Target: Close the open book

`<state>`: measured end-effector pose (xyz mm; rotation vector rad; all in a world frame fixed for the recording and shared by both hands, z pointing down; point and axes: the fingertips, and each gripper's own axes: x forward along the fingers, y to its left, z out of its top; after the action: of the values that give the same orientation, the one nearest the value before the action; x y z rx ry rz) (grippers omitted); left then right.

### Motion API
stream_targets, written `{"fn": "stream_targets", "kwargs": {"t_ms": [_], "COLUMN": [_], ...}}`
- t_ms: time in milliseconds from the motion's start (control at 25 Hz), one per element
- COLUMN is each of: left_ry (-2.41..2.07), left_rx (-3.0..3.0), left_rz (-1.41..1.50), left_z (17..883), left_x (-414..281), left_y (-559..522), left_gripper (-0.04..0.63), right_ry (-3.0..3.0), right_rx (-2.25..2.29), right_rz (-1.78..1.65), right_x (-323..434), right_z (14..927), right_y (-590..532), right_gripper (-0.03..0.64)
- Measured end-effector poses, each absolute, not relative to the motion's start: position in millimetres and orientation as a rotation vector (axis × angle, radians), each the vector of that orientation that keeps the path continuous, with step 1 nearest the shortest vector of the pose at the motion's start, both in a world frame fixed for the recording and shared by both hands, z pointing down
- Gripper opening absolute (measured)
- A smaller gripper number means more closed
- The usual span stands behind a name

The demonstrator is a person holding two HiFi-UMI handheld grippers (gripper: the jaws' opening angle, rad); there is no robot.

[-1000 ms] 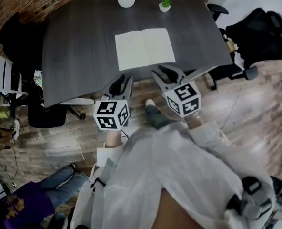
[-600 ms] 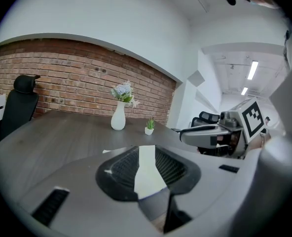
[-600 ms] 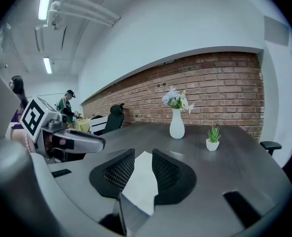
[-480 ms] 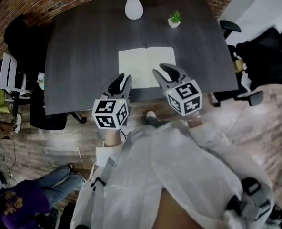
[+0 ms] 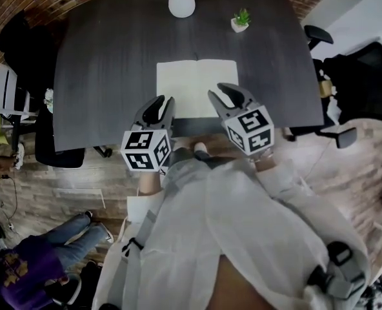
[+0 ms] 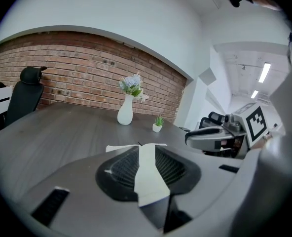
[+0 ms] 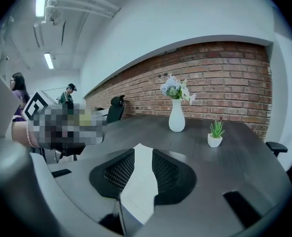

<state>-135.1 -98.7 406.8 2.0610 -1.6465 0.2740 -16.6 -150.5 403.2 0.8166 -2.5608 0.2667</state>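
The open book (image 5: 191,82) lies flat with blank pale pages up, near the front edge of the dark wooden table (image 5: 100,63). My left gripper (image 5: 159,103) hovers at the table's front edge, just left of the book's near left corner. My right gripper (image 5: 224,95) hangs over the book's near right corner. Both stand open with nothing between their fingers. In the left gripper view the book (image 6: 148,171) shows through the gap of the left gripper (image 6: 147,151). It shows likewise as a pale strip (image 7: 138,186) in the right gripper view, between the right gripper's (image 7: 141,156) pads.
A white vase with flowers (image 5: 181,2) and a small potted plant (image 5: 241,21) stand at the table's far side. Office chairs flank the table at left (image 5: 23,50) and right (image 5: 320,37). A seated person's legs (image 5: 42,263) show at lower left.
Both grippers have moved forward from over the floor to the table's front edge, so their tips now reach the book's near side. The jaws have kept the same gap.
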Motion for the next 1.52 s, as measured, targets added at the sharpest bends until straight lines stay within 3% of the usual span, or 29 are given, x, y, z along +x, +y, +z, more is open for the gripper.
{"fn": "stream_targets", "kwargs": {"t_ms": [1520], "left_ry": [-1.441], "left_rx": [1.986], "left_rz": [0.362], "left_z": [487.2], "left_x": [-177.1], "left_y": [-58.0], "left_gripper": [0.097], "right_ry": [-2.321], "right_rx": [0.592], "right_rz": [0.235], "right_x": [-65.1], "right_z": [471.3], "right_y": [-108.0], "right_gripper": [0.107]}}
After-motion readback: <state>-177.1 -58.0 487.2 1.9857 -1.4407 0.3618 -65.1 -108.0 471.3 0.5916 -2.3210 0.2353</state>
